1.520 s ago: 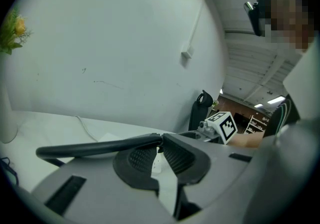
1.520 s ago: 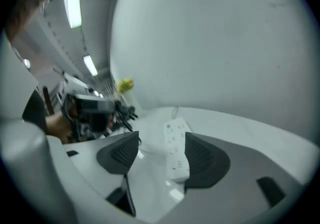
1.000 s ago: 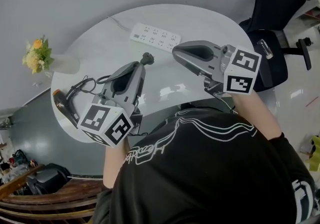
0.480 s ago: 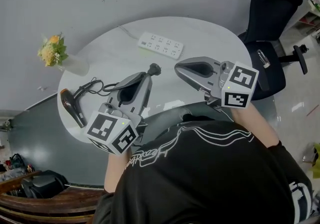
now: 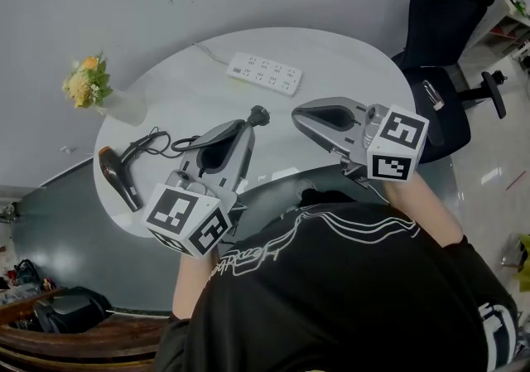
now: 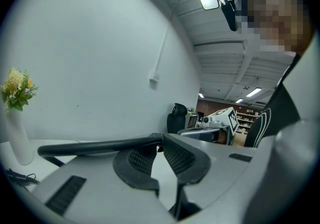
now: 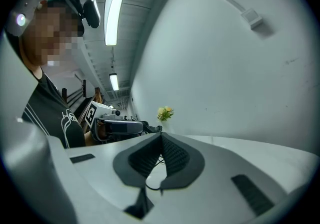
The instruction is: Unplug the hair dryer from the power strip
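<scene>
Table (image 5: 348,64): power strip (image 5: 265,74) near far edge, hair dryer (image 5: 116,178) at left edge.
Left gripper (image 5: 251,127): jaws pinched on the plug (image 5: 259,116), clear of the strip.
Right gripper (image 5: 296,111): closed, empty.
Risk: lifting further could tighten the cord (image 5: 157,144), dragging the dryer off.

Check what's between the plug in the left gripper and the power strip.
Nothing. The head view shows only bare white tabletop between the plug, clamped at the tip of the left gripper, and the power strip.
</scene>
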Tool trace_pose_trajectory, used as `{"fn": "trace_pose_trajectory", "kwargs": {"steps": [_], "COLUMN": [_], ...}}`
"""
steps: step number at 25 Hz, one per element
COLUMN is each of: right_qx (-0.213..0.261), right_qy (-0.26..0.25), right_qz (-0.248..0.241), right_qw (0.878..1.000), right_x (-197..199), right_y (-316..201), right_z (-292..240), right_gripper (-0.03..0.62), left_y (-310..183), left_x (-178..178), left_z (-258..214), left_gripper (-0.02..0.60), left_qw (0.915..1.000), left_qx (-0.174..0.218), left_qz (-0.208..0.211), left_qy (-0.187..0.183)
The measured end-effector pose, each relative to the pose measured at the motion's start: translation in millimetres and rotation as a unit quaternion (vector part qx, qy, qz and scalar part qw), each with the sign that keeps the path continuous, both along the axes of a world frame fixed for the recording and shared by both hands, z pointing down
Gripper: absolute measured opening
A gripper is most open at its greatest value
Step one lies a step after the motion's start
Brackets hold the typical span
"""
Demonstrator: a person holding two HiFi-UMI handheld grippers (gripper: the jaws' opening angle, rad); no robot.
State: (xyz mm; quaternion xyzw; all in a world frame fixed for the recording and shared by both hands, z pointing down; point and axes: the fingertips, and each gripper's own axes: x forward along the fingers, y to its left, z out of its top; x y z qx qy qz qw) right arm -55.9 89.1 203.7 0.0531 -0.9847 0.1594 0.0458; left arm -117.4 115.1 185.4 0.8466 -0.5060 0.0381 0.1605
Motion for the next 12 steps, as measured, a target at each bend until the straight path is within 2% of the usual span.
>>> {"fn": "trace_pose_trajectory", "kwargs": {"steps": [12], "right_qx": [-0.002], "right_qy": [0.008], "right_qz": [0.010], "right_qw": [1.000], "right_x": [-2.4], "right_y": [4.7], "right_z": [7.7], "right_gripper": [-0.003], "left_y": [3.0], "left_x": [-2.4], "left_z": [11.0], "left_gripper": [0.040], "left_qw": [1.0000], "left_qx": [-0.007], "left_qz": [0.002], "left_qy": [-0.007]}}
